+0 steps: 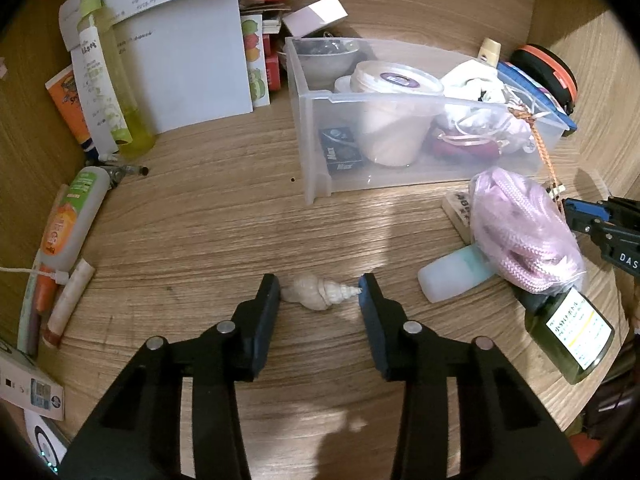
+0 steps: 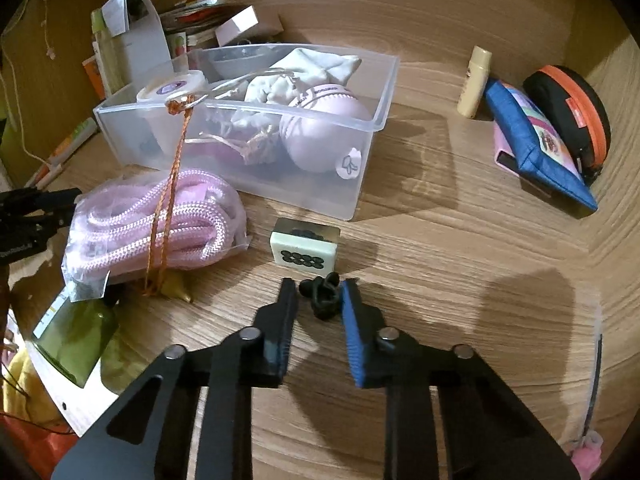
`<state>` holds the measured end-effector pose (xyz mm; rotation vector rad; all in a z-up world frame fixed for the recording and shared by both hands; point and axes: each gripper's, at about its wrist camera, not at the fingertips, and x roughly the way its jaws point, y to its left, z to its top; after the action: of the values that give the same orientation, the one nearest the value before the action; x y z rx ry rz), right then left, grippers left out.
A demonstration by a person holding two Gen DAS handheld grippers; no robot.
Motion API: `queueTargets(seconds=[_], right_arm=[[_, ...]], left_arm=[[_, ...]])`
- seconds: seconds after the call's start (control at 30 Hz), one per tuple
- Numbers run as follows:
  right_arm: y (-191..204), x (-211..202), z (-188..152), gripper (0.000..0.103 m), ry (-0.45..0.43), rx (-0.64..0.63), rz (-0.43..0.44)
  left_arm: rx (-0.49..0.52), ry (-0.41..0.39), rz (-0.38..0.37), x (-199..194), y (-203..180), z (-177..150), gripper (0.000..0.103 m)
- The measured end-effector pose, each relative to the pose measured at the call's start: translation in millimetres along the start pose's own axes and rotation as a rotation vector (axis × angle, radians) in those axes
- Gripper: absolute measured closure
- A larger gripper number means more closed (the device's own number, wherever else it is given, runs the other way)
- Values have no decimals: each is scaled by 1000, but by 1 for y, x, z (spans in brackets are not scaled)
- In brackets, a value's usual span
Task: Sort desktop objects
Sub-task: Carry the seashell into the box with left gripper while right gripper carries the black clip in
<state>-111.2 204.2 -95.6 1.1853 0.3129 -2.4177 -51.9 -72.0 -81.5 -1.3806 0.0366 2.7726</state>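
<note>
The left gripper [image 1: 319, 294] is closed end to end on a seashell [image 1: 318, 295]; the right gripper [image 2: 319, 295] is pinched on a small black knotted piece [image 2: 323, 295], near a mahjong tile [image 2: 303, 245]. The shell's tapered tip could be squeezed out sideways; the clear storage bin [image 2: 362, 188] lies beyond.

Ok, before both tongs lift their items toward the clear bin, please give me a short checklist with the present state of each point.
1. Left tongs closed on the seashell, both pads touching its ends: ok.
2. Shell grip secure, held only at its tips: cannot tell.
3. Right tongs closed on the small black knotted object: ok.
4. Mahjong tile clear of the right tongs: ok, just ahead, apart.
5. Free space in the clear plastic bin: not ok, crowded.
6. Orange cord out of the way: not ok, it hangs over the bin's edge.
</note>
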Motion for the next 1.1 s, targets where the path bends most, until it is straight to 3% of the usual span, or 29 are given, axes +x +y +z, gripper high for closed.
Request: queueTargets(seconds=[0.3, 0.8, 1.1], right_arm=[[-6, -17, 1, 84, -53, 41, 9], [-4, -61, 36, 84, -208, 21, 5], [-3, -49, 54, 84, -220, 7, 23]], left_arm=[[-58, -40, -10, -11, 9, 2, 63], [-55, -219, -58, -44, -1, 47, 62], [-43, -227, -77, -27, -6, 72, 63]])
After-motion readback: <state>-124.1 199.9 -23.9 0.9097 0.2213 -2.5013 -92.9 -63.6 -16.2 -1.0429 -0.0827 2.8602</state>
